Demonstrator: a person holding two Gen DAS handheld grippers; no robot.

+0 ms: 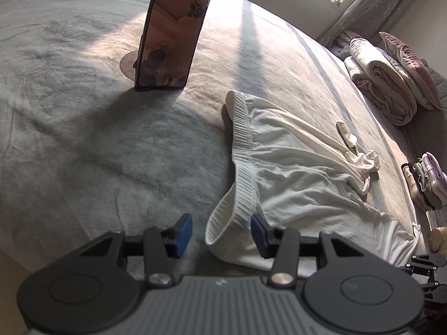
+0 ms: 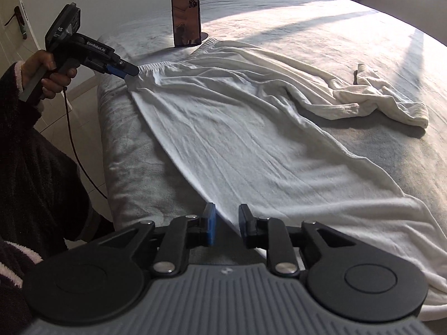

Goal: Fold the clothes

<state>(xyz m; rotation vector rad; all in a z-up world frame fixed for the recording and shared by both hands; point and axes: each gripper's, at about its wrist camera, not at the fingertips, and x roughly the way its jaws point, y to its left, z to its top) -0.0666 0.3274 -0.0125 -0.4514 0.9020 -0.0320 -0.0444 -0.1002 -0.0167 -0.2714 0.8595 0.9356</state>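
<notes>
White trousers [image 2: 251, 139] with a ribbed elastic waistband [image 1: 243, 150] lie spread on the grey bed cover [image 1: 111, 153]. My left gripper [image 1: 221, 233] is open, and the near loop of the waistband sits between its blue pads [image 1: 184, 234]. From the right wrist view the left gripper [image 2: 131, 74] is at the waistband corner near the bed edge, held by a hand [image 2: 47, 75]. My right gripper [image 2: 227, 226] is open with a narrow gap, low over the near side edge of the trousers. The far leg [image 2: 377, 103] lies bunched up.
A phone on a stand [image 1: 174, 33] stands upright on the bed behind the waistband. Folded quilts and a pillow [image 1: 391, 78] sit at the far right, with a small stack of folded clothes [image 1: 427, 181]. The bed edge and floor [image 2: 83, 139] are at left.
</notes>
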